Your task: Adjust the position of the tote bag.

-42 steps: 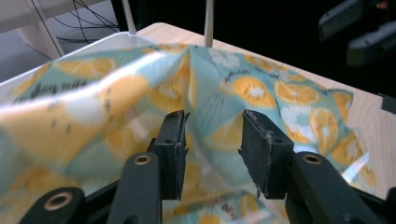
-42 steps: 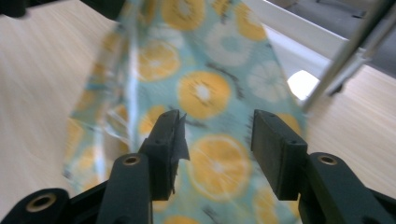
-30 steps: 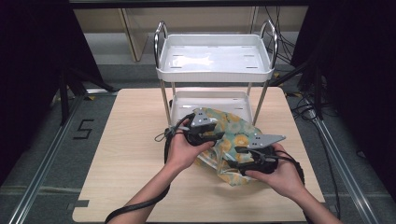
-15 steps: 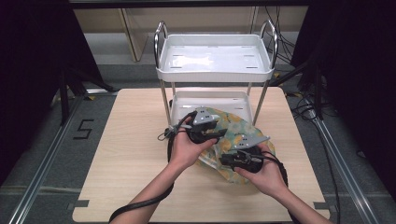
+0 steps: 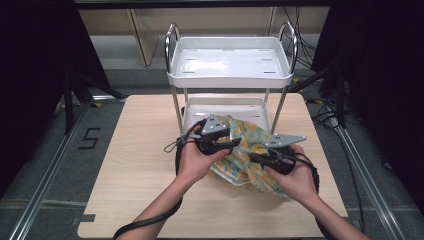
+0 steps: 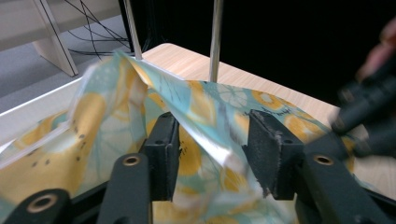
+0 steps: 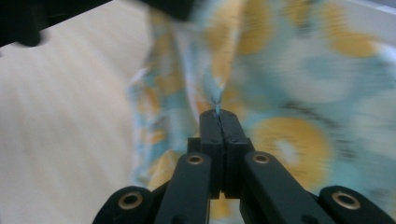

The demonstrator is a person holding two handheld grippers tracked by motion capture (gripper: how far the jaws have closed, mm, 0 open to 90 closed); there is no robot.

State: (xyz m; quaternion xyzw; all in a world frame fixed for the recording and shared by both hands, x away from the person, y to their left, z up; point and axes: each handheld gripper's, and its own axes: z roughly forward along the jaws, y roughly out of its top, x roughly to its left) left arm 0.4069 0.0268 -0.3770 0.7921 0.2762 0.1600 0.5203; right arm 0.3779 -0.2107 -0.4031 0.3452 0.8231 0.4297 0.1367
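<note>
The right hand-held gripper (image 5: 256, 158) has just closed its jaws, now pinching the patterned cloth (image 5: 250, 150) at lower centre; the left hand-held gripper (image 5: 235, 143) has opened wider, with a cloth fold between its jaws.

A lab-like recording space: a plain wooden table (image 5: 135, 175) stands on grey floor between metal rails (image 5: 47, 185), with a "5" (image 5: 89, 138) marked on the floor at left. Black curtains (image 5: 35, 75) close off both sides, loose cables (image 5: 305, 50) lie at far right, and a white two-tier cart (image 5: 230, 75) stands at the table's far edge.
</note>
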